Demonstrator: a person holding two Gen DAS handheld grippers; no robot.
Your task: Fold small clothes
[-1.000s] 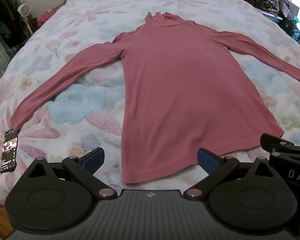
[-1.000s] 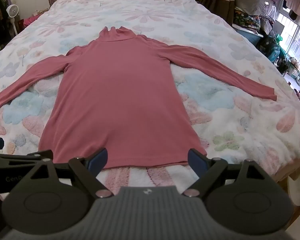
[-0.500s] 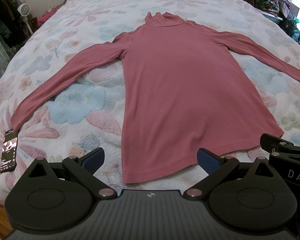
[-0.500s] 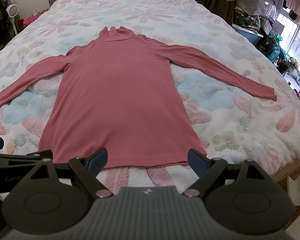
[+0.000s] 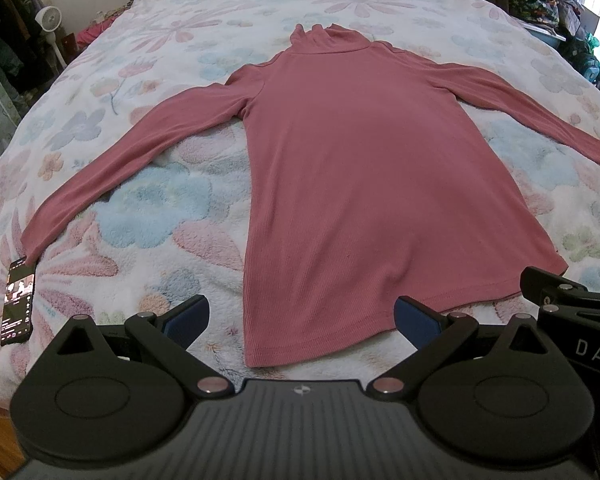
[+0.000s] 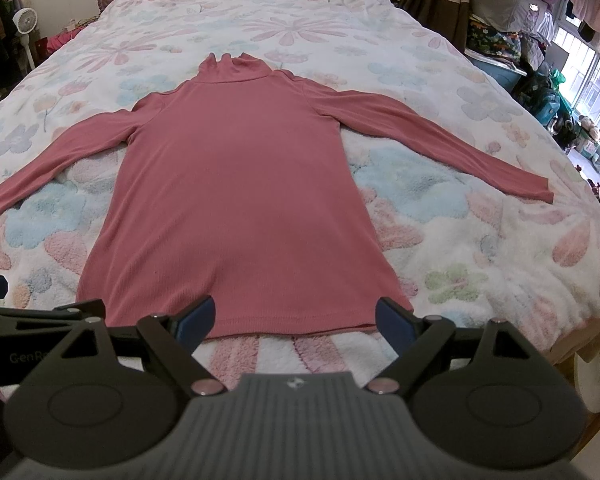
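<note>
A pink long-sleeved turtleneck top (image 5: 364, 168) lies flat and unfolded on the flowered bedspread (image 5: 148, 216), collar far, hem near, both sleeves spread out. It also shows in the right wrist view (image 6: 236, 200). My left gripper (image 5: 302, 316) is open and empty, just short of the hem's left corner. My right gripper (image 6: 294, 316) is open and empty, just short of the hem's right part. Each gripper's body shows at the edge of the other's view.
A black phone (image 5: 18, 302) lies on the bed by the left cuff. A fan (image 5: 52, 20) and hanging clothes stand to the left of the bed. Piled bags and clothes (image 6: 500, 40) crowd the right side near the window.
</note>
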